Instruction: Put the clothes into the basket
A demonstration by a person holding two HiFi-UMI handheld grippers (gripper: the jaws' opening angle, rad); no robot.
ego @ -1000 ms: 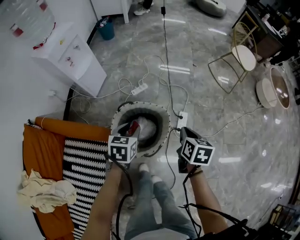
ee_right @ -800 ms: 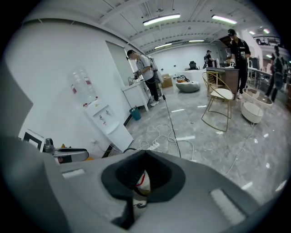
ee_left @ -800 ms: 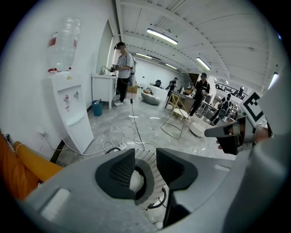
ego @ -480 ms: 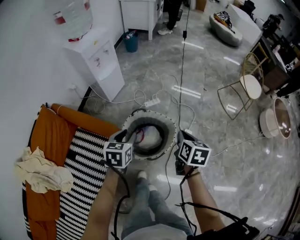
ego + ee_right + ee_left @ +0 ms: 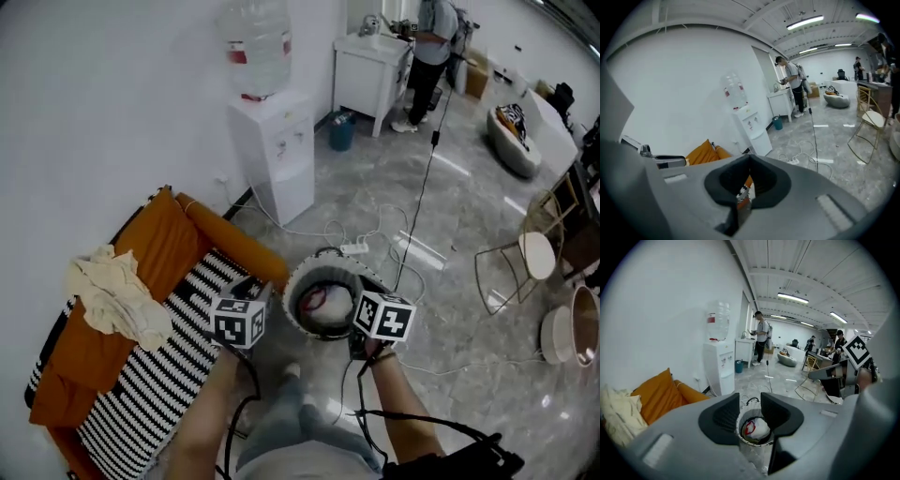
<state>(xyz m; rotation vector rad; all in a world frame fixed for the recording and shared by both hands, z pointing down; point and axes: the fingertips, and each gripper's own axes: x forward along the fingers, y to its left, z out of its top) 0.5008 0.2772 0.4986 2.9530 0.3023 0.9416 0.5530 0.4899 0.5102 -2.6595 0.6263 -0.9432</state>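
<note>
The round woven basket (image 5: pixel 292 307) stands on the marble floor beside the sofa, with a white garment with red print (image 5: pixel 324 306) inside. A cream garment (image 5: pixel 117 295) lies crumpled on the orange sofa (image 5: pixel 164 239). My left gripper (image 5: pixel 251 289) hovers above the striped blanket next to the basket's left rim. Its jaws stand open and bare, and the left gripper (image 5: pixel 750 401) view frames the basket (image 5: pixel 757 443) between them. My right gripper (image 5: pixel 367 284) hangs over the basket's right rim. In its own view the right gripper (image 5: pixel 750 159) is shut with nothing held.
A black-and-white striped blanket (image 5: pixel 141 384) covers the sofa seat. A white water dispenser (image 5: pixel 274 159) stands against the wall. Cables and a power strip (image 5: pixel 354 248) trail across the floor behind the basket. A gold chair (image 5: pixel 525 258) stands right; a person (image 5: pixel 433 42) stands at a far desk.
Both grippers have risen from just over the basket. The head view has lifted, so the basket looks smaller and more of the sofa, wall and room shows.
</note>
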